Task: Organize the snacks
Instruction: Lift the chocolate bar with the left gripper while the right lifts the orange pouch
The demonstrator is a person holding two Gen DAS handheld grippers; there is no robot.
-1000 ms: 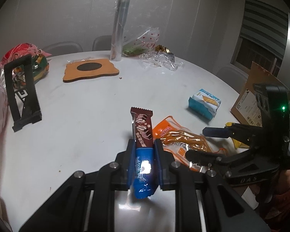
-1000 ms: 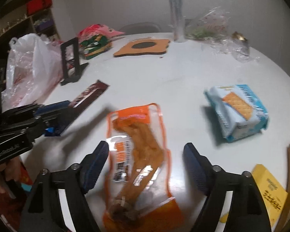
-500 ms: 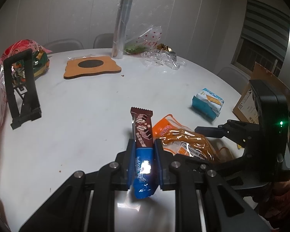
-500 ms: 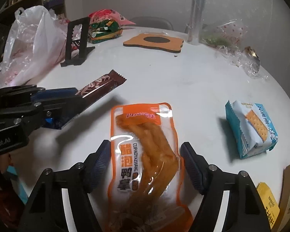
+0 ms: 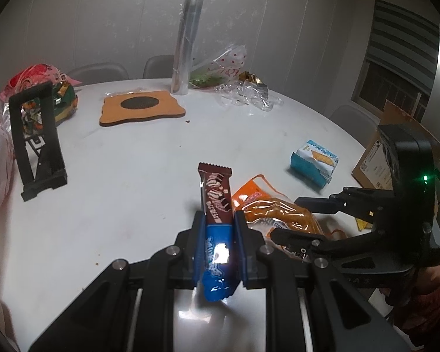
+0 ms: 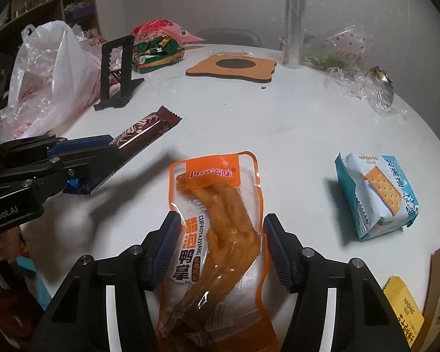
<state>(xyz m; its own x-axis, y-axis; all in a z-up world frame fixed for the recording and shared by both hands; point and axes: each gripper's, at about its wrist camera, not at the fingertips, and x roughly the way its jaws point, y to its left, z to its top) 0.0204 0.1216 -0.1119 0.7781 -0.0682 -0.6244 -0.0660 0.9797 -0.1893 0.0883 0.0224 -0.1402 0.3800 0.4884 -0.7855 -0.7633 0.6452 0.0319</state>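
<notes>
White round table carries the snacks. Left gripper is clamped on a brown-and-blue chocolate bar, its long axis running straight ahead along the fingers, brown end forward. Right gripper has just been closing around the orange duck-feet pouch, which lies lengthwise between the pads, not visibly pressed; header end points away

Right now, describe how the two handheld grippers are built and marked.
Both grippers are black linkage frames with silver pivot bolts and ribbed blue finger pads. The left gripper carries white lettering on its body. The right gripper has a boxy black housing with a green light. A red sleeve shows behind it.
</notes>
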